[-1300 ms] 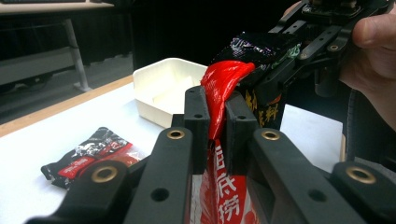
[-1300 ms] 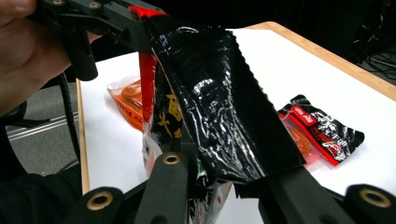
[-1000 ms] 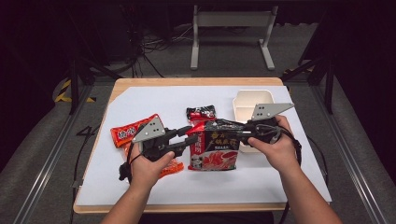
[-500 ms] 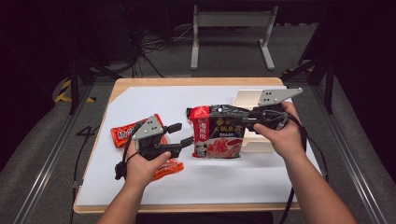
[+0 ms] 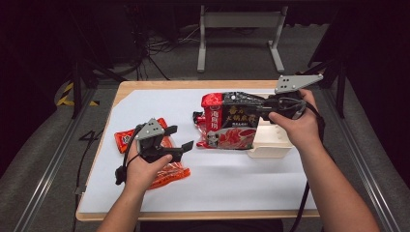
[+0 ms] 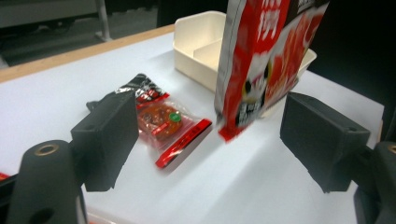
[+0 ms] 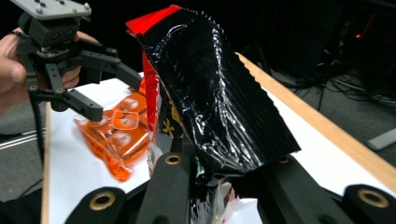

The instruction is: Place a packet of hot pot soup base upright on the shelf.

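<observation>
The left claw (image 5: 180, 138) has just been opening and now gapes empty, low over the surface (image 5: 232, 179), its hand resting by the orange packet (image 5: 169, 173) it has let go of the noodle bag. Beyond it, the right claw (image 5: 258, 107) has risen since a second ago, clamped on the noodle bag (image 5: 231, 126), which hangs clear above the white box (image 5: 270, 145).

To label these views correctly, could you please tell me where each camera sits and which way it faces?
High view: above the person's side, looking forward and down on the table; both forearms, left gripper and right gripper show.
Left gripper view: on the left gripper, facing the snack bag and white box; open jaws show.
Right gripper view: on the right gripper, jaws pinching the bag; the other hand shows.
All share the snack bag.
</observation>
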The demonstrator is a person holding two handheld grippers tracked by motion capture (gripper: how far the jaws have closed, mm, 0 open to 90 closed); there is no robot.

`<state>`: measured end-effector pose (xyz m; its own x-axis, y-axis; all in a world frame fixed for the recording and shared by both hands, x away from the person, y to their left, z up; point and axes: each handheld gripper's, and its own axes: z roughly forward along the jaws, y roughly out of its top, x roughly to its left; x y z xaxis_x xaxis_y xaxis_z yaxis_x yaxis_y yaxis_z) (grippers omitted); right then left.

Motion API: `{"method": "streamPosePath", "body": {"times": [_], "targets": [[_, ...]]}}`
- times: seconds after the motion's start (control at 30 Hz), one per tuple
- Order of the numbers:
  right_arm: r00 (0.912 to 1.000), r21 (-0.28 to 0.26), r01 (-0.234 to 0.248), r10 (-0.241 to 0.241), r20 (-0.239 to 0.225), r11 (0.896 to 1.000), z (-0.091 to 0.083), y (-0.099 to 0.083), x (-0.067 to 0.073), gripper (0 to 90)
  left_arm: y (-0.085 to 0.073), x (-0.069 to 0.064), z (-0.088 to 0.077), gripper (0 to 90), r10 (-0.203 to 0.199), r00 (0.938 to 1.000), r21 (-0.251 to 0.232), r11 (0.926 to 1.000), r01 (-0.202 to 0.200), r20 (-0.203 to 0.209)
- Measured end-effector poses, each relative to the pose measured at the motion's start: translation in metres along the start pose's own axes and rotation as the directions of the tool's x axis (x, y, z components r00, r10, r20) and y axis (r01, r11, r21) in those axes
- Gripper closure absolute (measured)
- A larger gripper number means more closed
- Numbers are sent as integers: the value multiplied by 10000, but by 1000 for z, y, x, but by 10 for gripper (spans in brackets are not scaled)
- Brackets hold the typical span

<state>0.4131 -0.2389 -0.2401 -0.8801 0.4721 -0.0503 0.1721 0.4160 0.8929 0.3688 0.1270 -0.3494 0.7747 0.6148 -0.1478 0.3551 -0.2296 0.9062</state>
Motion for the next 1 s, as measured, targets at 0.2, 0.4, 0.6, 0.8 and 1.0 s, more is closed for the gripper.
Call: {"method": "streamPosePath", "body": {"times": [0.2,0.4,0.6,0.8,1.0], "targets": [[9988,-24,237,-235,427,9997,-5,9,-12,787,-2,6,-2,177,-99,9999,38,9999,99,-77],[9968,10,352,-352,723,9994,-9,12,-26,787,-2,8,-3,175,-101,9999,7,9999,102,-129],[9947,22,360,-360,966,9994,-12,14,-37,787,-3,9,-4,175,-177,9997,-9,9998,177,-171],[9903,106,437,-447,1318,9990,-14,14,-51,786,-4,11,-5,175,-250,9995,41,9997,251,-214],[9855,144,483,-500,1619,9987,-19,13,-66,786,-6,13,-8,174,-234,9992,29,9997,235,-326]]}}
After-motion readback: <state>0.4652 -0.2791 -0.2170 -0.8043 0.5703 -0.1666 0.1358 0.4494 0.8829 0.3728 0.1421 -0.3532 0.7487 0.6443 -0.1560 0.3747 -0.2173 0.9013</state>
